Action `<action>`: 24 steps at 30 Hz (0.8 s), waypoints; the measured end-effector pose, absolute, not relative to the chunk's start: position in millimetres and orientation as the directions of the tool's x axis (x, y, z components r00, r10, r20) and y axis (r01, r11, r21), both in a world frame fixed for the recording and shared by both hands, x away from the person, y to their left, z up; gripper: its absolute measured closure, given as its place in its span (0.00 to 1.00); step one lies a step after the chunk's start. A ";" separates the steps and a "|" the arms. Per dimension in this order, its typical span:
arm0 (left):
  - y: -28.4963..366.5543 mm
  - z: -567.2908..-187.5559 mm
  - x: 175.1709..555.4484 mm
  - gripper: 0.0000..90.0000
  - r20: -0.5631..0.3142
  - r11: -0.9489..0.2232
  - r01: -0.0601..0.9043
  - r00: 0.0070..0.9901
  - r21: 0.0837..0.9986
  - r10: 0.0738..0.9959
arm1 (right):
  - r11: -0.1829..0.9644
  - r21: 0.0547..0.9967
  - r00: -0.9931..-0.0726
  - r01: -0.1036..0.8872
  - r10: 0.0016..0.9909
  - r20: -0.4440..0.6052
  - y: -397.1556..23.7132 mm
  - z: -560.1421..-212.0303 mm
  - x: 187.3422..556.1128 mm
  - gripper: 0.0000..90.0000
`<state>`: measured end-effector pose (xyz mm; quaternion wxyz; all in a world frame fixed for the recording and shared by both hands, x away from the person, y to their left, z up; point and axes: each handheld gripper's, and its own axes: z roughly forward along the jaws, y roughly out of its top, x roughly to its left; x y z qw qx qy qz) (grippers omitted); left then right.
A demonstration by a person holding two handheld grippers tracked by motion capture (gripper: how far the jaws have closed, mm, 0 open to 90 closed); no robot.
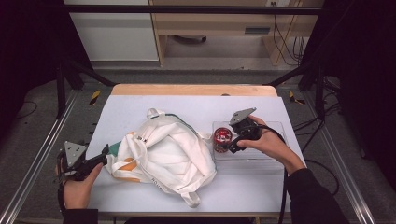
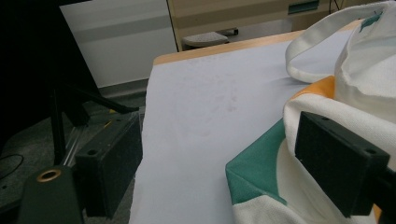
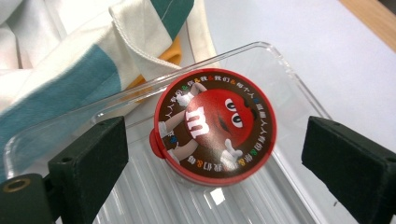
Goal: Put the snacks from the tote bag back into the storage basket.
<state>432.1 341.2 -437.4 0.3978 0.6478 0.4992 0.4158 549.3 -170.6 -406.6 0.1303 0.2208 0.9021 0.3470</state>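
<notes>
A white cloth bag (image 1: 163, 151) with green and orange trim lies crumpled in the middle of the table. My left gripper (image 1: 100, 156) stands open at the bag's left edge; in the left gripper view one jaw rests against the bag's cloth (image 2: 345, 107) and the other hangs over the table's edge. A round red candy tub (image 1: 222, 138) with a cartoon lid (image 3: 215, 126) stands in the left end of a clear plastic tray (image 1: 266, 154). My right gripper (image 1: 232, 147) hovers open just above the tub, one jaw on each side, apart from it.
The tray's ribbed floor (image 3: 154, 200) is bare beside the tub. The bag's handle loops (image 1: 192, 198) reach toward the front edge and the back. A wooden strip (image 1: 194, 89) edges the table's far side. Metal frame rails (image 1: 42, 154) run along both sides.
</notes>
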 end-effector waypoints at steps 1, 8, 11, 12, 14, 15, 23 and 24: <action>341.6 -437.4 432.0 0.17 0.141 -0.185 0.316 0.156 0.931 0.978 | 0.659 0.690 -0.867 0.300 0.490 -0.091 -173.1 -401.9 546.7 0.08; 342.5 -437.6 432.1 0.16 0.136 -0.180 0.320 0.153 0.930 0.979 | 0.634 0.708 -0.846 0.309 0.524 -0.100 -182.0 -385.9 539.5 0.09; 341.8 -437.9 432.3 0.16 0.135 -0.179 0.320 0.155 0.930 0.979 | 0.624 0.717 -0.838 0.311 0.536 -0.103 -185.1 -380.7 536.2 0.09; 341.8 -437.9 432.3 0.16 0.135 -0.179 0.320 0.155 0.930 0.979 | 0.624 0.717 -0.838 0.311 0.536 -0.103 -185.1 -380.7 536.2 0.09; 341.8 -437.9 432.2 0.16 0.135 -0.179 0.320 0.154 0.930 0.979 | 0.618 0.719 -0.830 0.319 0.549 -0.103 -186.7 -377.9 534.2 0.09; 342.1 -437.8 432.2 0.16 0.133 -0.177 0.320 0.155 0.931 0.979 | 0.609 0.724 -0.822 0.324 0.560 -0.103 -187.9 -375.4 532.4 0.09; 342.2 -437.8 432.0 0.16 0.131 -0.176 0.320 0.156 0.931 0.979 | 0.598 0.732 -0.803 0.325 0.584 -0.121 -190.3 -366.5 526.0 0.09; 342.3 -437.7 431.8 0.16 0.131 -0.175 0.319 0.156 0.931 0.979 | 0.594 0.735 -0.798 0.326 0.590 -0.123 -191.0 -364.0 525.1 0.09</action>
